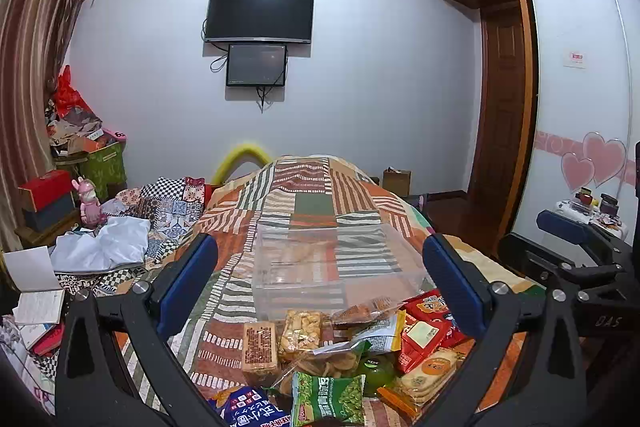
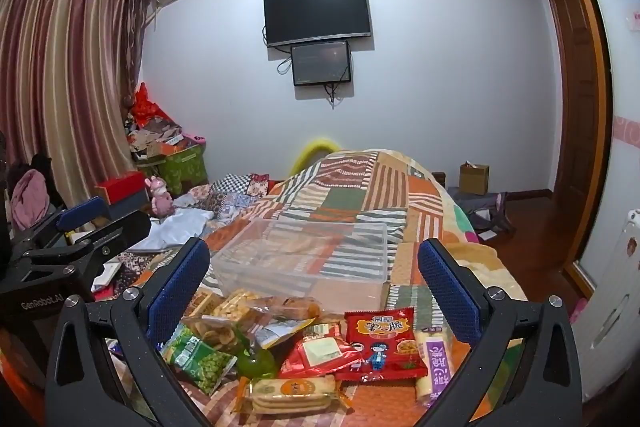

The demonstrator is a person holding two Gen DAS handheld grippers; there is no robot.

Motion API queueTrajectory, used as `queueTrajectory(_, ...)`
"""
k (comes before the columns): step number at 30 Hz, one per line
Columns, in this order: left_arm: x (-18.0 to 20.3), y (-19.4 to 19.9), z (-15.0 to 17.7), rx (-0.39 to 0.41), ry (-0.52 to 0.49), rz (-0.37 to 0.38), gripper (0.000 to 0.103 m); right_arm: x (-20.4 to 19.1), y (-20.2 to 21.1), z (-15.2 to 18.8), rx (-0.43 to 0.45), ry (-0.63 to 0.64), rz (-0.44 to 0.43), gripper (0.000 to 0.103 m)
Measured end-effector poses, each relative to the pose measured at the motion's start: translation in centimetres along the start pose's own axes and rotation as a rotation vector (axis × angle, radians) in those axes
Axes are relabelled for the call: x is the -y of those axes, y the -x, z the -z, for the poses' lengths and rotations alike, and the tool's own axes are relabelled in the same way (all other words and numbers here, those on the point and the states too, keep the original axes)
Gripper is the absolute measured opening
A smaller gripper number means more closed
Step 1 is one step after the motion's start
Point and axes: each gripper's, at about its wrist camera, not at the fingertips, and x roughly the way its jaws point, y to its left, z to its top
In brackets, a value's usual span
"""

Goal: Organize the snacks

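A pile of snack packets (image 1: pixel 340 359) lies on the patchwork bedspread, also in the right wrist view (image 2: pixel 304 347): a green pea bag (image 1: pixel 328 401), red packets (image 2: pixel 378 343), cracker packs (image 2: pixel 290 393) and a purple-labelled pack (image 2: pixel 436 363). Behind the pile stands a clear plastic box (image 1: pixel 332 263), also in the right wrist view (image 2: pixel 304 259), with one pale item inside. My left gripper (image 1: pixel 320 279) is open and empty above the pile. My right gripper (image 2: pixel 314 291) is open and empty over the pile's right side.
The bedspread (image 1: pixel 312 195) covers a bed that drops off at the right to a wooden floor (image 2: pixel 532 223). Clothes and papers (image 1: pixel 108 243) lie to the left. Boxes and a pink toy (image 1: pixel 90 201) stand by the curtain.
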Motion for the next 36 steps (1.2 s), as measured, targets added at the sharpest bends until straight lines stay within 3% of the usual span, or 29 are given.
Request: queueTrajectory(36,-0.79,-0.51,0.16,-0.020,0.039,0.004,0.103,-0.40,0.39,-0.61,0.011,-0.004,-0.015,0.103)
